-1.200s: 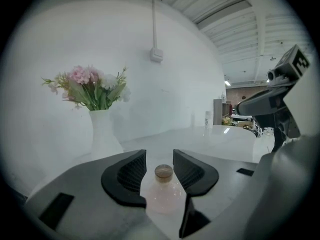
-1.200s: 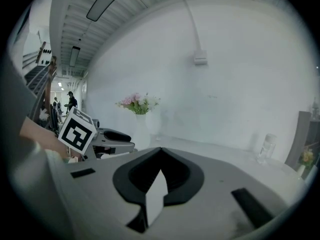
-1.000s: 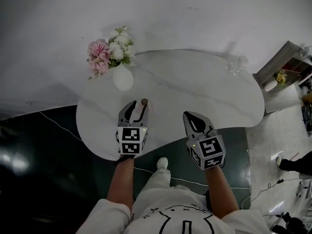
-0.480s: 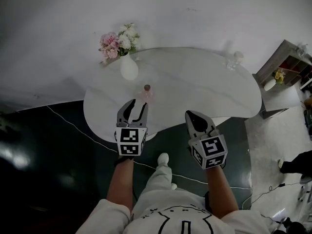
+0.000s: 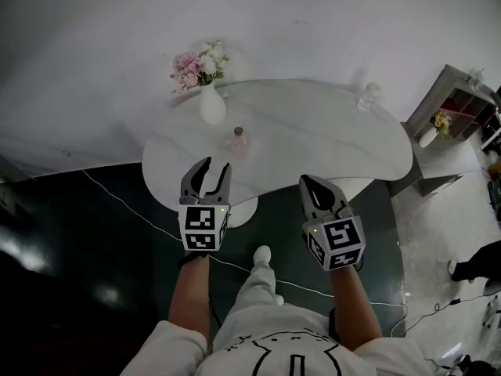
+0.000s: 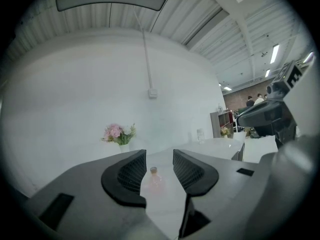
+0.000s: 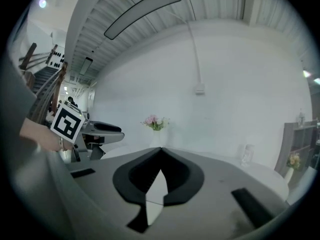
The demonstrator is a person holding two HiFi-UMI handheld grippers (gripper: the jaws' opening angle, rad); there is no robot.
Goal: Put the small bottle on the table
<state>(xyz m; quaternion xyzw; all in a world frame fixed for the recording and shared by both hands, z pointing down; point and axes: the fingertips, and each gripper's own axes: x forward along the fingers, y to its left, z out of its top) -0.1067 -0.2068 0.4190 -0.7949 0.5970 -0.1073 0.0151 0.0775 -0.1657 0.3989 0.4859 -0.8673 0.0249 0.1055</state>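
Small bottle (image 5: 238,141) stands on table (image 5: 313,131), clear of left gripper (image 5: 212,165), jaws spread, empty. Jaws of right gripper (image 5: 313,183) pressed together. Risk: left gripper drifting forward could tip the bottle.

The head view looks steeply down from above the person onto the whole white tabletop (image 5: 313,131), with the left gripper (image 5: 216,164) and right gripper (image 5: 305,180) near, low in the picture. Each gripper view sits low behind its own fingers (image 6: 131,176), facing across the tabletop to the far wall. All three share the tabletop and the flower vase (image 5: 211,104) at its far left. Each gripper view catches the other gripper at its edge.
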